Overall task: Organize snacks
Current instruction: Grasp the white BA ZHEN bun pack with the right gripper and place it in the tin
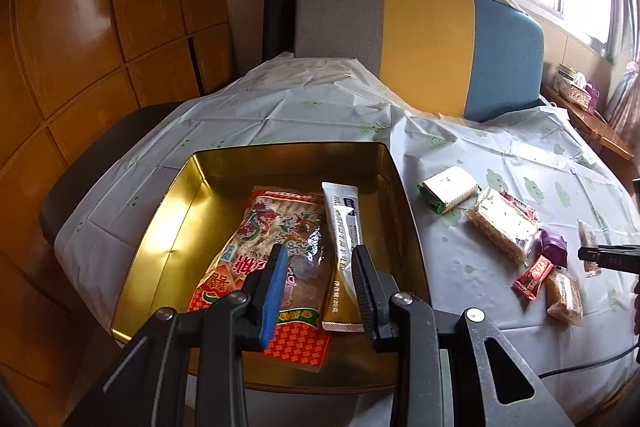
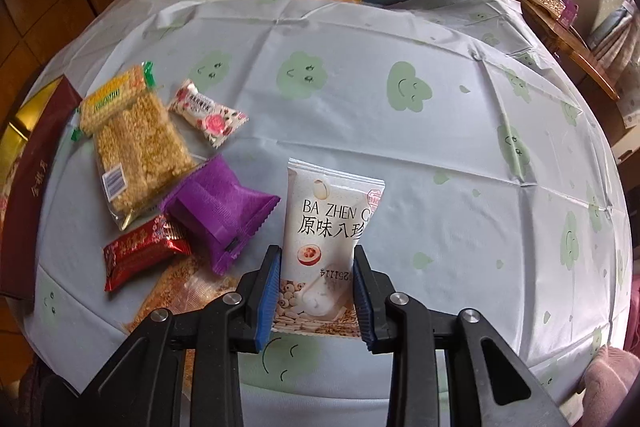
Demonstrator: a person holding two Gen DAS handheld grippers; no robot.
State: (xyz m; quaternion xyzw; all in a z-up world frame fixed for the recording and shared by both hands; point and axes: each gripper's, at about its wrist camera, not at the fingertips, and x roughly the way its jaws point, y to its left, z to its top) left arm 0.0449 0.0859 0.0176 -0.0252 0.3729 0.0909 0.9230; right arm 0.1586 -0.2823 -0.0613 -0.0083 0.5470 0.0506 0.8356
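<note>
Nearest in the right wrist view, the right gripper (image 2: 316,291) has its blue-padded fingers pressed against both side edges of a white snack packet (image 2: 326,239) printed "BA ZHEN", pinching its lower end so the packet stands up between them above the tablecloth (image 2: 440,167). Just to the left, partly under the gripper's frame, lies a clear-wrapped brown bar (image 2: 180,291), blurred. Touching it is a red foil candy (image 2: 140,251), and next to that a purple pouch (image 2: 218,211). Beyond them lie a clear pack of puffed-grain bars (image 2: 136,143) and a small rose-printed candy (image 2: 206,113), near each other. At the far left edge, the dark red wall of the tin (image 2: 28,195) shows. In the left wrist view, the left gripper (image 1: 320,283) hangs over the tin's gold interior (image 1: 168,227) with its fingers spread and nothing between them. Under it, inside the tin, a large red-and-clear dragon-printed bag (image 1: 280,227) lies flat with a white stick sachet (image 1: 344,223) beside it on the right. Farther back, a grey, yellow and blue chair back (image 1: 424,47) stands against the table's far edge.
</note>
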